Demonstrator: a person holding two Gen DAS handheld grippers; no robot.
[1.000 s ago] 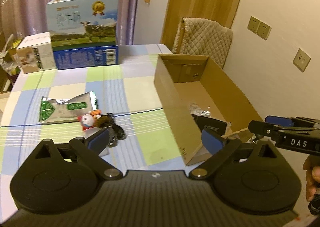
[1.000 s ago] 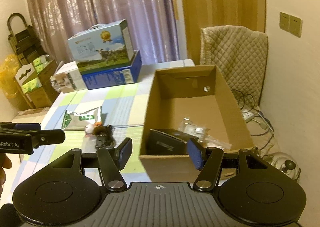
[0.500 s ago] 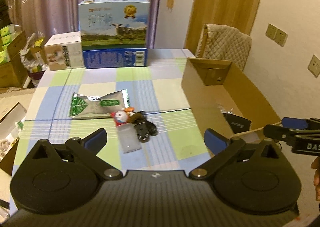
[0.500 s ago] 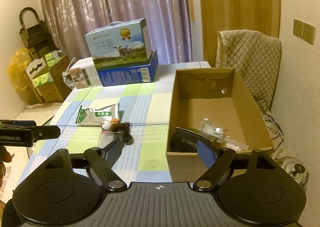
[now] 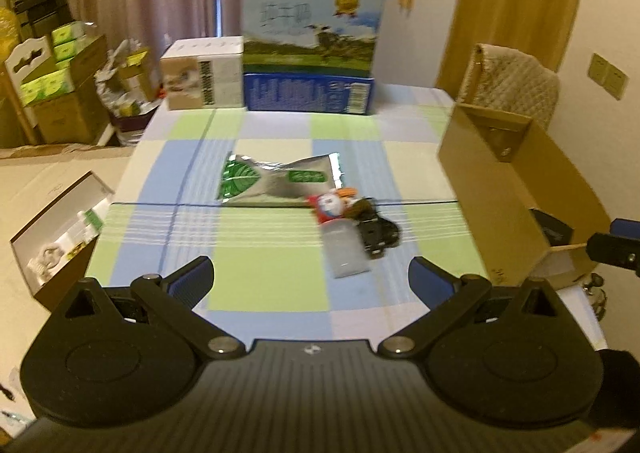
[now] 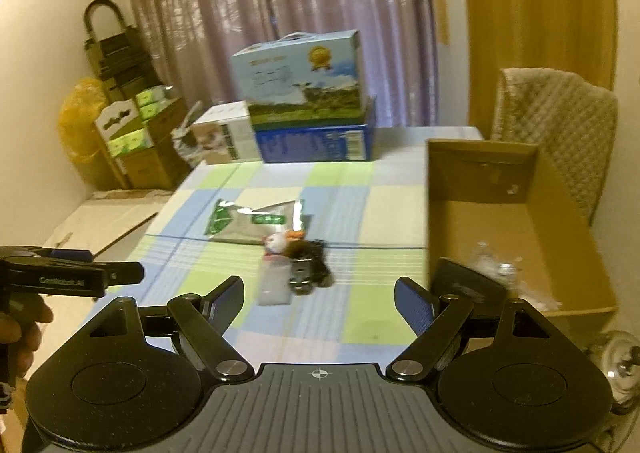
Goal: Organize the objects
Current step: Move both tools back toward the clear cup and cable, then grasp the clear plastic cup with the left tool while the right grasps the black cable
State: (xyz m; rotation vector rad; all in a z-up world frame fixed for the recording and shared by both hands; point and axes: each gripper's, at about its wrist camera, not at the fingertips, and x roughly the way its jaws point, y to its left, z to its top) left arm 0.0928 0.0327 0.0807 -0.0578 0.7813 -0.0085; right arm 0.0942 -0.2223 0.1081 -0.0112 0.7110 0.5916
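Snack pouch [image 5: 276, 183] flat, lengthwise left-right

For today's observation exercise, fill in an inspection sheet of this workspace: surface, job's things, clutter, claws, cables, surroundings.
Surface: table with checked cloth.
Job's things: foil pouch, small Santa toy, clear packet and black tangled item lie clustered mid-table; open cardboard box at the table's right edge already holds a black item and clear wrapping.
Clutter: milk carton case, smaller carton.
Claws: left claw and right claw open, empty.
Cables: nothing seen.
Surroundings: curtain, padded chair, stacked boxes.
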